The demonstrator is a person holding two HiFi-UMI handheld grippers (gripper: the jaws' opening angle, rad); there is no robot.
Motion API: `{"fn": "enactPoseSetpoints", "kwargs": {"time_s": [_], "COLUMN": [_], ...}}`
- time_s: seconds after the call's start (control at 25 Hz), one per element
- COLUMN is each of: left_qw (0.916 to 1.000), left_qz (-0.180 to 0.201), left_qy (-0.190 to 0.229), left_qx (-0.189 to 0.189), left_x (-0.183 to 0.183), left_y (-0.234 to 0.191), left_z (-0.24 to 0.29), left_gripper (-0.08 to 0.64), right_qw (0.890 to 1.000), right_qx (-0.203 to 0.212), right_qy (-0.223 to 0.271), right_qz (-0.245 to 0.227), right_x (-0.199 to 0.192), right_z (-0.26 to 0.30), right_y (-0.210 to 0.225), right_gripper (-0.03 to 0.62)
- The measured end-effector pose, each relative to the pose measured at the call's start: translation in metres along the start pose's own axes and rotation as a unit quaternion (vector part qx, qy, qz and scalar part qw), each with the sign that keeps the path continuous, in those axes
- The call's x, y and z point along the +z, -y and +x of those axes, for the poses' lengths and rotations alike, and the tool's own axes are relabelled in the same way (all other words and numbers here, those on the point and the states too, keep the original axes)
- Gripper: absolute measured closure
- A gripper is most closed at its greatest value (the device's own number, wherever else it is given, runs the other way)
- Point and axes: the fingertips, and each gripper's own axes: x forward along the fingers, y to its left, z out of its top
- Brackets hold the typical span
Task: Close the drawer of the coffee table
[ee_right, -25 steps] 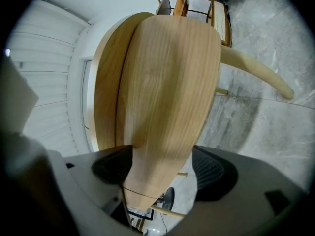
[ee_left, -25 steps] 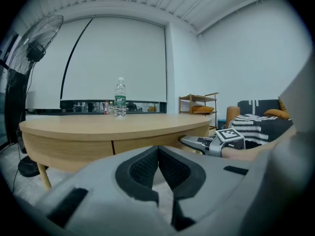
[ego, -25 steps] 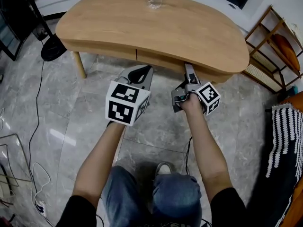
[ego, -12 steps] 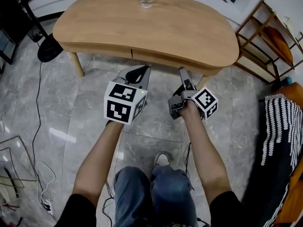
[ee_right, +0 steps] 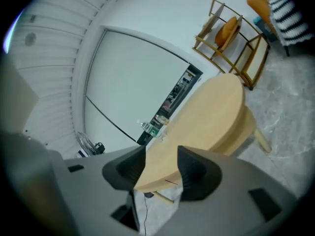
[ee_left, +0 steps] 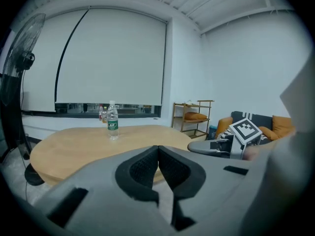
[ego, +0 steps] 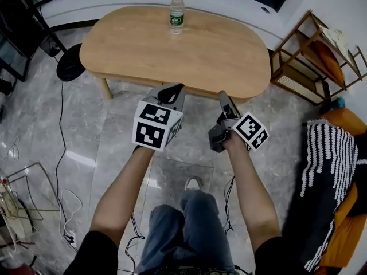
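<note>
Drawer front point(ego: 200, 92) looks flush beneath the near edge of the coffee table point(ego: 178, 50), so we judge the closing done, which would explain why both our tools hang clear of the wood. Our left gripper point(ee_left: 157, 150) has its pads pressed together on nothing. Our right gripper point(ee_right: 161, 155) has just been narrowing its jaws, which stand apart and empty. A water bottle point(ego: 176, 15) stands at the top's far side. Around us lie grey marble floor point(ego: 114, 142), a wooden shelf point(ego: 309, 62), a fan base point(ego: 71, 67) and loose cables point(ego: 60, 153).
</note>
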Motion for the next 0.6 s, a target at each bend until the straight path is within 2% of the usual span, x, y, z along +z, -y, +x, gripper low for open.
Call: {"fn": "enactPoseSetpoints", "kwargs": {"time_s": [0.08, 0.32, 0.48, 0.6], "left_qw": [1.0, 0.9999, 0.9998, 0.9996], "left_qz": [0.003, 0.008, 0.012, 0.016], "left_qy": [-0.004, -0.008, -0.004, 0.002], "left_qx": [0.001, 0.012, 0.015, 0.022], "left_x": [0.034, 0.136, 0.197, 0.239], "left_y": [0.002, 0.011, 0.02, 0.023], "left_z": [-0.013, -0.056, -0.088, -0.111], "left_gripper": [0.555, 0.555, 0.555, 0.555], "right_qw": [1.0, 0.994, 0.978, 0.967], "right_qx": [0.002, 0.012, 0.012, 0.021], "right_qy": [-0.005, -0.028, -0.055, -0.06], "right_qz": [-0.023, -0.107, -0.201, -0.246], "right_x": [0.022, 0.092, 0.133, 0.162], "right_z": [-0.006, -0.033, -0.053, -0.065], "right_y": [-0.034, -0.139, -0.211, -0.267], "right_gripper": [0.397, 0.47, 0.499, 0.524]}}
